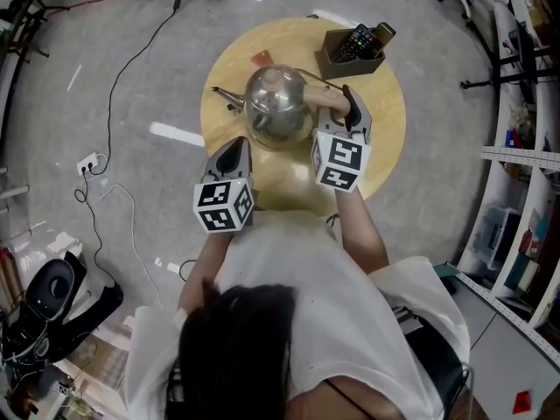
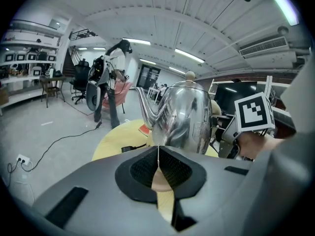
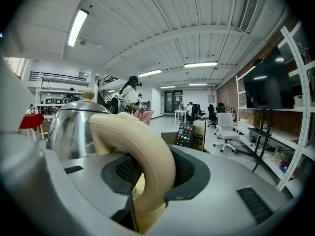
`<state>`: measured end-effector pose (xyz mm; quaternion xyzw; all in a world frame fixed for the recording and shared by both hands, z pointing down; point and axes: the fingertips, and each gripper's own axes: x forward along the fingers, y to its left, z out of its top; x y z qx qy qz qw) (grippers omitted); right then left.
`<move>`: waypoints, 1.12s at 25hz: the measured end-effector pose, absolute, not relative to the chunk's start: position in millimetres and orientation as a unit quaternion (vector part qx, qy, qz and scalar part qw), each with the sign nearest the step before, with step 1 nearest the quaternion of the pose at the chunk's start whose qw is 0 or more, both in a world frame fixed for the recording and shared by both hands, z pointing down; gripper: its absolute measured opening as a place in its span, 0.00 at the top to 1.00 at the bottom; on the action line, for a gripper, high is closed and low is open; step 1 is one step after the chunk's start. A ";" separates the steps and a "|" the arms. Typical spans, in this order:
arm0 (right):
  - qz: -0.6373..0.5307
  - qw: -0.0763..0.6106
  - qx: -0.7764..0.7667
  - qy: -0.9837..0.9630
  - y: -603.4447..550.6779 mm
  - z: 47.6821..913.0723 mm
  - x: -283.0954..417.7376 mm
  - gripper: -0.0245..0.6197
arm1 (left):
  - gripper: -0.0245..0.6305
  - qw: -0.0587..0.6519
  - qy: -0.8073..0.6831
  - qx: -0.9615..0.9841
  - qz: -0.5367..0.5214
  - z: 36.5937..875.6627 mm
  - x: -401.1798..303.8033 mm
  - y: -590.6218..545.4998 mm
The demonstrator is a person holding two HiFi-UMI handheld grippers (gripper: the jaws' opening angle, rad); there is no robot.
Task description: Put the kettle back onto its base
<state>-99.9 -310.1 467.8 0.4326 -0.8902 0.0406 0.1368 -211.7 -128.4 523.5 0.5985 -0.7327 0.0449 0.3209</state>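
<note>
Grips the kettle (image 1: 276,108) by its cream handle (image 3: 142,156) with the right gripper (image 3: 147,176), fingers clenched around it, near the middle of the round bench (image 1: 385,147). Holds the left gripper (image 2: 158,166) just beside the kettle's near side, fingers pressed together on nothing.

This is a large open-plan office that doubles as a lab. A white ribbed ceiling (image 3: 197,14) carries long strip lights (image 3: 78,27) and a ducted air-conditioning unit (image 2: 263,45) over a bare grey polished floor (image 1: 131,86). Far off, white swivel chairs (image 3: 225,127) stand by desks where people (image 3: 189,109) sit. A big dark wall screen (image 3: 268,85) and white metal shelving racks (image 1: 525,156) line the right side. On the left, a black cable (image 1: 122,68) trails to a white floor socket strip (image 1: 88,164). A round pale wooden bench (image 1: 385,103) stands in the middle.
</note>
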 end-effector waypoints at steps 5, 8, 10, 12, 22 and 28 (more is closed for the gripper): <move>0.041 0.138 0.428 -0.892 -308.8 468.7 -103.8 0.75 | 0.92 0.323 -0.732 0.598 0.047 524.8 -212.6 -127.5; 0.042 0.141 0.426 -0.893 -307.5 471.4 -105.0 0.75 | 0.92 0.325 -0.733 0.596 0.047 525.8 -213.1 -126.5; 0.043 0.143 0.425 -0.893 -307.5 473.7 -105.9 0.75 | 0.92 0.325 -0.733 0.596 0.047 526.3 -213.7 -127.1; 0.045 0.146 0.424 -0.893 -307.2 476.5 -107.0 0.75 | 0.92 0.326 -0.734 0.595 0.046 527.5 -214.7 -126.9; 0.038 0.159 0.416 -0.895 -302.2 483.3 -111.6 0.75 | 0.92 0.330 -0.738 0.588 0.039 530.9 -217.3 -122.6; 0.038 0.163 0.414 -0.895 -298.5 486.5 -113.6 0.75 | 0.92 0.331 -0.739 0.586 0.038 530.9 -219.4 -121.0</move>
